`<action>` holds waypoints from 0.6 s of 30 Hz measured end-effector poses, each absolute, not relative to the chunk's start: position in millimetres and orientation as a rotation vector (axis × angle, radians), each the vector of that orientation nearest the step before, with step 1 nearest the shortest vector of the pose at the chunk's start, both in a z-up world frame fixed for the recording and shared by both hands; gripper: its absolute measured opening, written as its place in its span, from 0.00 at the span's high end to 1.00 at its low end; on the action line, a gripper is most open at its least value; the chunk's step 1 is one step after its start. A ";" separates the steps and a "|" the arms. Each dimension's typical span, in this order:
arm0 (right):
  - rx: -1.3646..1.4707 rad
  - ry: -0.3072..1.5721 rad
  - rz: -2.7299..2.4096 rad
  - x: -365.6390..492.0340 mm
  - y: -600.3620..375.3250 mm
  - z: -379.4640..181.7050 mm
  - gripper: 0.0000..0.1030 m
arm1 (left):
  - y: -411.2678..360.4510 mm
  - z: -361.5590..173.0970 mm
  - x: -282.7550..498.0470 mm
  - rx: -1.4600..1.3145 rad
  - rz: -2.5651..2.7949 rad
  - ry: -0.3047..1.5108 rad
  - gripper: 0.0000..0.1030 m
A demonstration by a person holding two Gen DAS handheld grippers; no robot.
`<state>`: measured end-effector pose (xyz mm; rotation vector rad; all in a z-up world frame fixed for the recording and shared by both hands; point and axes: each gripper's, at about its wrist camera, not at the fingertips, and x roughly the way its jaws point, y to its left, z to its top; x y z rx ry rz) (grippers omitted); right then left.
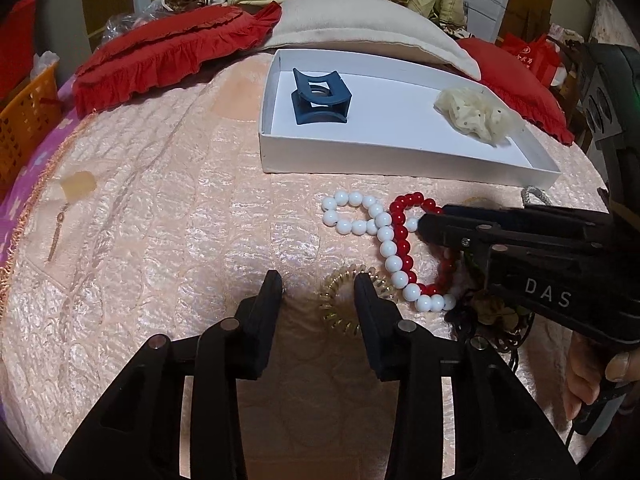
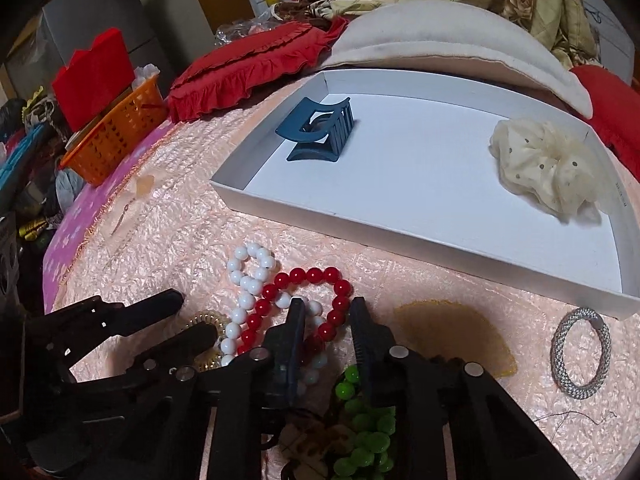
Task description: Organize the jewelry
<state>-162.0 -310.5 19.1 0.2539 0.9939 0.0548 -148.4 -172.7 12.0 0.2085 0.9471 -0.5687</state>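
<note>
Lifting the red bracelet off the bed risks dragging the white bracelet crossed over it; the white box lies just beyond with bare floor between clip and scrunchie; right gripper jaws narrowed around red beads, contact unclear; left gripper jaws released over a coil tie.

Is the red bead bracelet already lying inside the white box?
No, the red bead bracelet lies on the pink bedcover in front of the white box, which holds only a blue hair clip and a cream scrunchie.
</note>
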 end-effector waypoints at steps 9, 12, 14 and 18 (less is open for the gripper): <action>0.298 0.959 0.084 -174.2 -307.0 27.8 0.91 | -155.9 14.2 -140.9 0.106 -0.561 1.010 0.90; 0.322 0.930 0.091 -183.0 -307.8 39.7 0.91 | -149.8 17.0 -143.5 0.070 -0.567 1.026 0.91; 0.332 0.914 0.092 -188.0 -308.1 47.0 0.91 | -146.8 20.3 -148.4 0.064 -0.564 1.022 0.91; 0.347 0.881 0.085 -201.1 -308.5 61.5 0.91 | -141.0 28.6 -157.4 0.053 -0.566 1.006 0.91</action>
